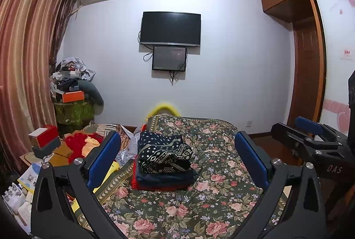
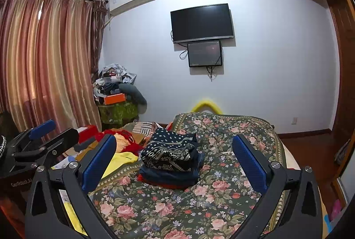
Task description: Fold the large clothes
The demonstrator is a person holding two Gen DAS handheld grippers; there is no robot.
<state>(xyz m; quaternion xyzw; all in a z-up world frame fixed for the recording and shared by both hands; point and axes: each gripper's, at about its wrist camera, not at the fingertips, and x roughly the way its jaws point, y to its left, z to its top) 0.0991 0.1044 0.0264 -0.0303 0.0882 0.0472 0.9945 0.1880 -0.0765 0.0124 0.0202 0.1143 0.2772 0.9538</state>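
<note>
A stack of folded clothes (image 1: 165, 163) lies on the floral bedspread (image 1: 217, 190), with a navy patterned garment on top, dark blue ones under it and a red one at the bottom. It also shows in the right wrist view (image 2: 170, 159). My left gripper (image 1: 177, 157) is open and empty, held above the bed with the stack between its blue pads (image 1: 104, 157). My right gripper (image 2: 174, 161) is open and empty too, its jaws wide apart in front of the stack. A yellow garment (image 2: 119, 161) and a red one (image 2: 126, 139) lie loose at the bed's left side.
Boxes, papers and a red box (image 1: 47, 135) clutter the left side. A pile of bags and clothes (image 1: 71, 88) stands in the corner by the curtain (image 1: 22, 61). A TV (image 1: 170, 29) hangs on the far wall. A wooden wardrobe (image 1: 308, 61) is at right.
</note>
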